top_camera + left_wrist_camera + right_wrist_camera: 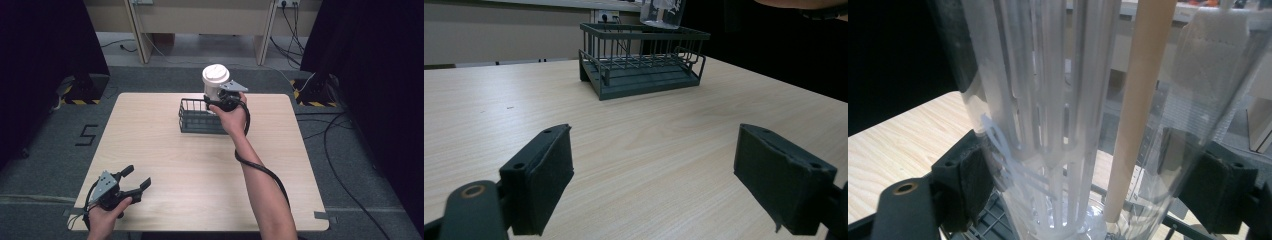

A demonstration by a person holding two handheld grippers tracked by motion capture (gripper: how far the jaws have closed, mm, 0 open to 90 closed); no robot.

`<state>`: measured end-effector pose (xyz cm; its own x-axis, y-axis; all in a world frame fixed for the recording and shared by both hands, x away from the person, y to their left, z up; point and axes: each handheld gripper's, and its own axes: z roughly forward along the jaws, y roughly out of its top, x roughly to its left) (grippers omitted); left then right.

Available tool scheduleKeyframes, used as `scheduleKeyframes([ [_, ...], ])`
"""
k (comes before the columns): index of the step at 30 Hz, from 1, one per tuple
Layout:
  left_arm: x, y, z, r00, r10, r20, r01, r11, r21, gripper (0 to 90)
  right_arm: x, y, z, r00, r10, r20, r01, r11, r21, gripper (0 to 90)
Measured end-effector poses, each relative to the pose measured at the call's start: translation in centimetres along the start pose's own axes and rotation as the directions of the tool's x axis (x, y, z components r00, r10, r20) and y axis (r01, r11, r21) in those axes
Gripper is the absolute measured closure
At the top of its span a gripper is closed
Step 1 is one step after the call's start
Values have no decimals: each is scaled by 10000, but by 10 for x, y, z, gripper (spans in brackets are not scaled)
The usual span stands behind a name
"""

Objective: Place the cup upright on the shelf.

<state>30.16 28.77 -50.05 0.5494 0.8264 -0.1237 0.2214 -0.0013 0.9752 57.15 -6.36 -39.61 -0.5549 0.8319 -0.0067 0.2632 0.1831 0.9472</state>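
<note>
A clear plastic cup [216, 80] with a white lid hangs over the far edge of a dark wire basket [192, 121] at the back middle of the table. My right gripper [216, 98] is shut on the cup's lower wall. In the right gripper view the cup [1063, 125] sits between both pads, with a white slotted insert and a beige stick [1138, 100] inside it. My left gripper [137, 176] rests open at the table's front left, nothing between its jaws. From the left gripper [654, 180] view, the basket [639, 75] stands far ahead, the cup [661, 12] above it.
The light wooden table [200, 175] is bare around the basket. Black curtains [45, 50] hang on both sides. Cables [340, 150] run over the grey floor at the right. A black tape mark [86, 135] lies on the floor at the left.
</note>
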Motion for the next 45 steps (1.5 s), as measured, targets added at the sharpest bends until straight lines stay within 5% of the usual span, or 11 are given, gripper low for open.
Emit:
scheduleKeyframes([
  [45, 0, 0, 0, 10000, 21, 76, -21, 10000, -19, 153, 6, -33, 29, 9993, 356, 131, -367, 9952, 908, 184],
])
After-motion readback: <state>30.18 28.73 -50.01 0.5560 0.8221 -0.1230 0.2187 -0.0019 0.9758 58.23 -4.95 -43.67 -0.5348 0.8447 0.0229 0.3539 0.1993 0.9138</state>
